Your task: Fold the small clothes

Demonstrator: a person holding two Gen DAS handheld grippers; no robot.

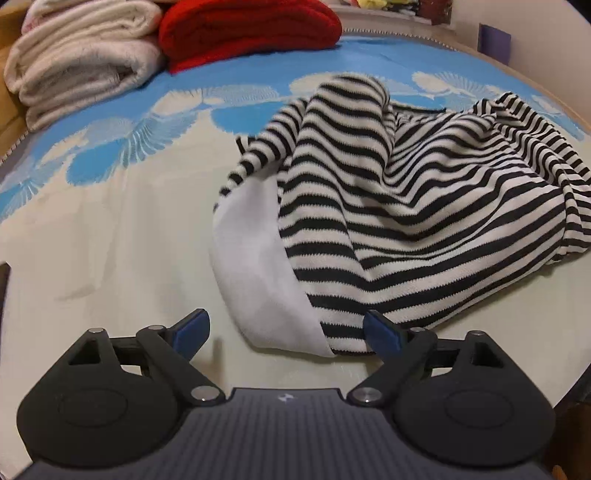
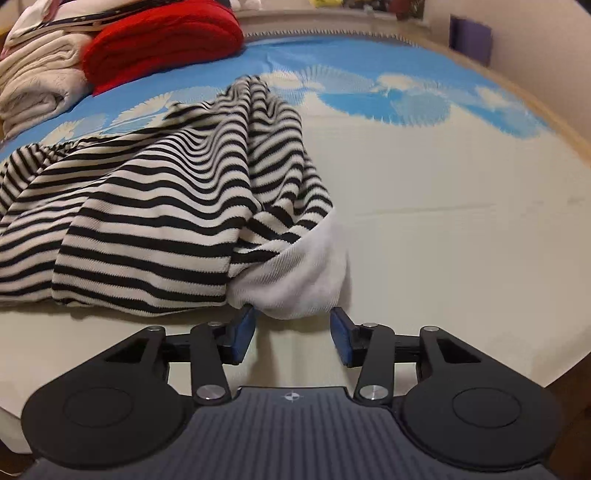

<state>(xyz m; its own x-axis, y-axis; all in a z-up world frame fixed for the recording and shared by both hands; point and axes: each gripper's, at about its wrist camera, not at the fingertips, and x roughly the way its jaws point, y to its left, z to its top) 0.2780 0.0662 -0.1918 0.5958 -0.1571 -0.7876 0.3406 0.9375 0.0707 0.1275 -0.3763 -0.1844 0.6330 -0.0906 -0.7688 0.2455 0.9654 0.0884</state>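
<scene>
Both wrist views, angled down, near garment (image 1: 406,221)

A bed (image 1: 110,229) is seen covered by a cream spread (image 2: 461,229) printed with blue and white fan-like shapes toward the top of the frame. A crumpled black-and-white striped garment (image 1: 424,206) with a plain white band at its near end is spread on it, right of centre in the left wrist view and left of centre in the right wrist view. In the upper left, folded cream blankets (image 1: 81,62) are stacked just beside a folded red knit (image 1: 251,29).
</scene>
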